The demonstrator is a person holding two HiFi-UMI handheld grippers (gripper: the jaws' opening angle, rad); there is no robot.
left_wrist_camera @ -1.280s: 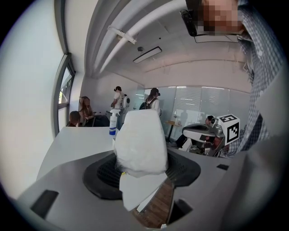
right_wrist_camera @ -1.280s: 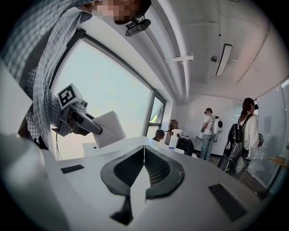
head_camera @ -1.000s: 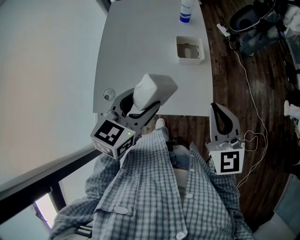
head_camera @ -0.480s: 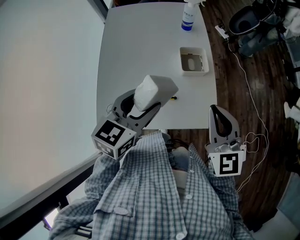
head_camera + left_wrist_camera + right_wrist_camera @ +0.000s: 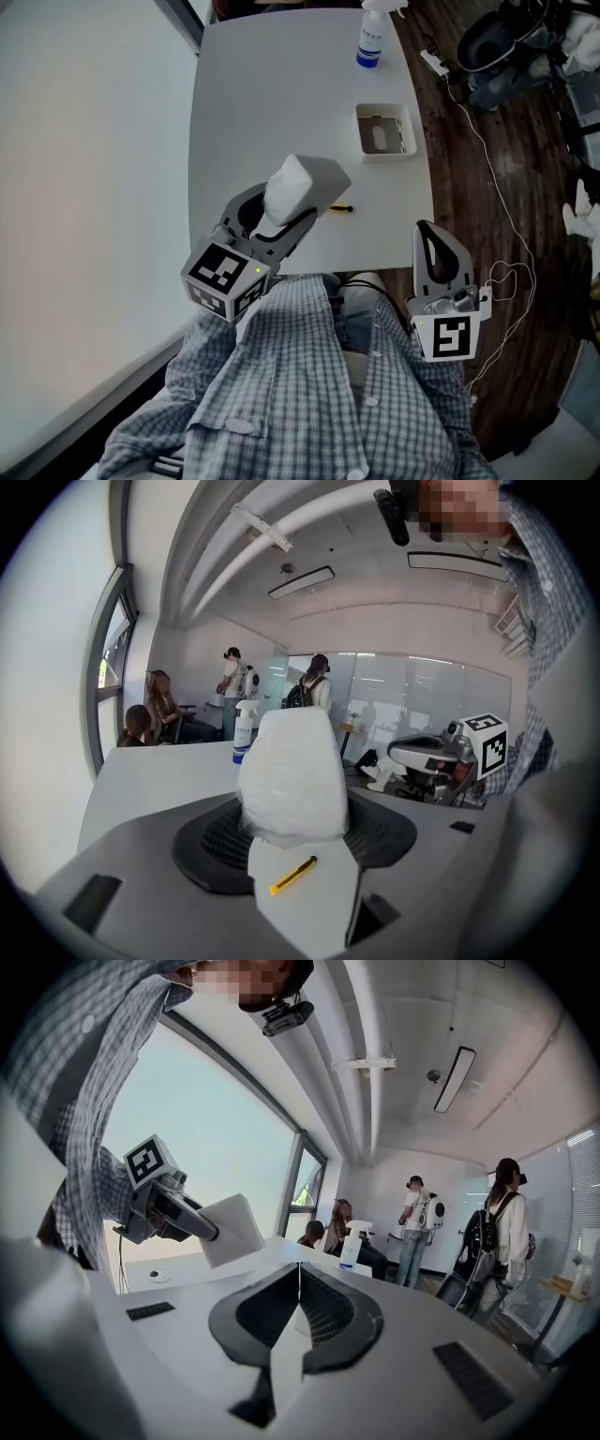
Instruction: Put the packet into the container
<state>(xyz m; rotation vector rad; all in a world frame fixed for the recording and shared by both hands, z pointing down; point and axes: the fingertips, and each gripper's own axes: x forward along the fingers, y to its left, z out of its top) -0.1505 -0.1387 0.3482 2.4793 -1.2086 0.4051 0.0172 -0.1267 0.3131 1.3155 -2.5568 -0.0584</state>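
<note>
- The left gripper is seen with its 2 jaws spread wide and clamped on the white packet, which stands up between them.
- The packet is held over the near part of the table, well apart from the container by the table's right edge.
- The right gripper is held off the table's near edge, its jaws pressed together on nothing.

Odds and ends on the white table
A small yellow tool lies just right of the left gripper; a spray bottle stands well beyond it.
</note>
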